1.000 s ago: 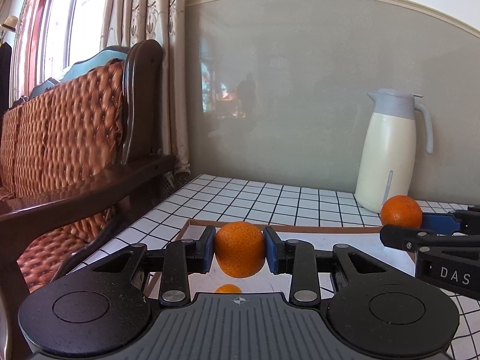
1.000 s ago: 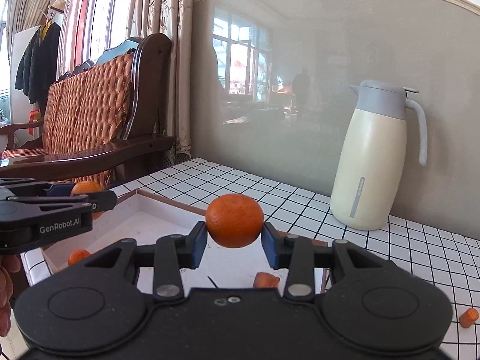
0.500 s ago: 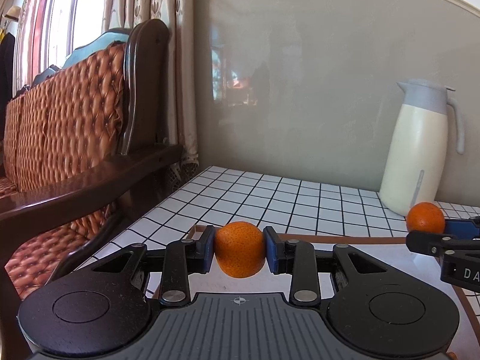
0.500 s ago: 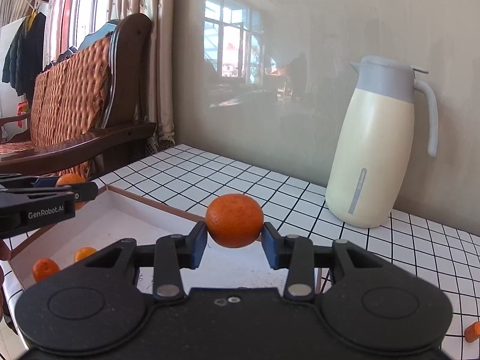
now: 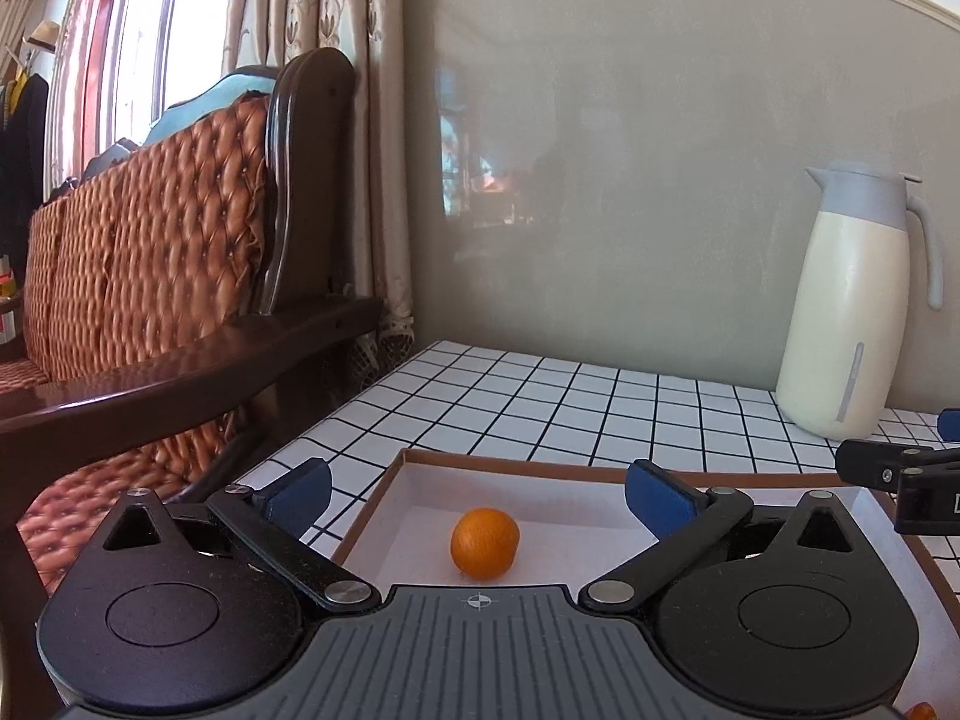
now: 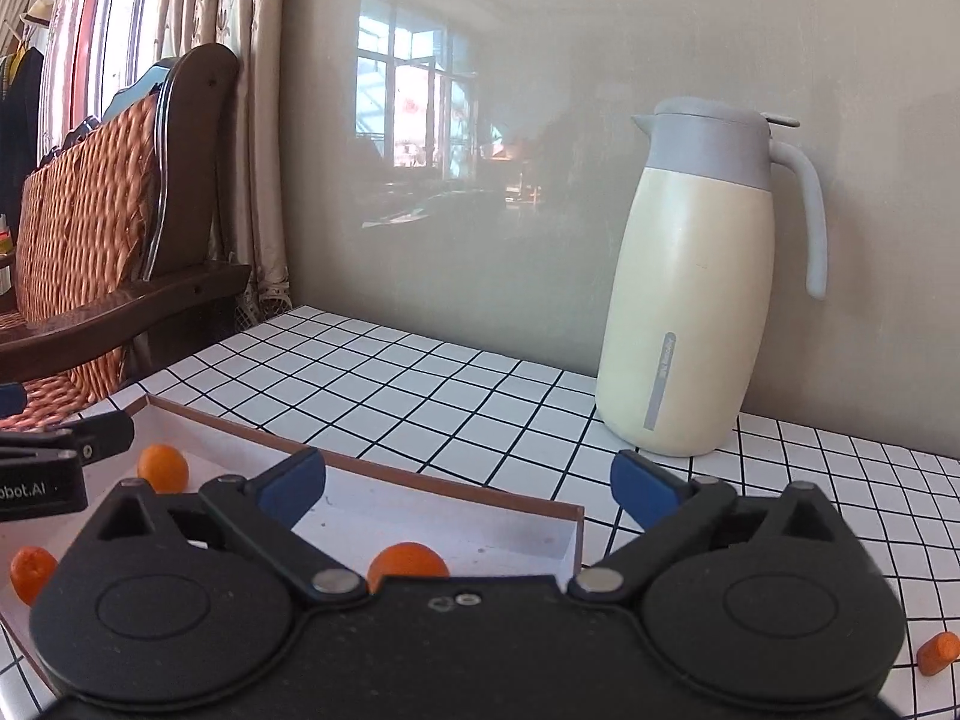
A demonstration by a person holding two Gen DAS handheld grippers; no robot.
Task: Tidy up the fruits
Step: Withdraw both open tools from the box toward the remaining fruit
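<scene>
A shallow white box with a brown rim [image 5: 528,463] [image 6: 420,480] lies on the tiled table. In the left wrist view an orange [image 5: 485,542] rests on the box floor below my open, empty left gripper [image 5: 477,489]. In the right wrist view my right gripper [image 6: 468,483] is open and empty above the box's right end; an orange [image 6: 407,561] lies in the box just under it. Two more oranges [image 6: 162,467] [image 6: 31,571] lie at the box's left. The left gripper's fingertip [image 6: 96,435] shows at the left edge; the right gripper's fingertip [image 5: 882,463] shows in the left wrist view.
A cream thermos jug with a grey lid [image 5: 852,306] [image 6: 696,288] stands at the back against the wall. A small orange piece [image 6: 937,653] lies on the tiles at the right. A wooden sofa with brown cushions [image 5: 150,276] borders the table's left edge.
Both grippers have opened and let go of their oranges, which now lie in the box. Both cameras have shifted slightly.
</scene>
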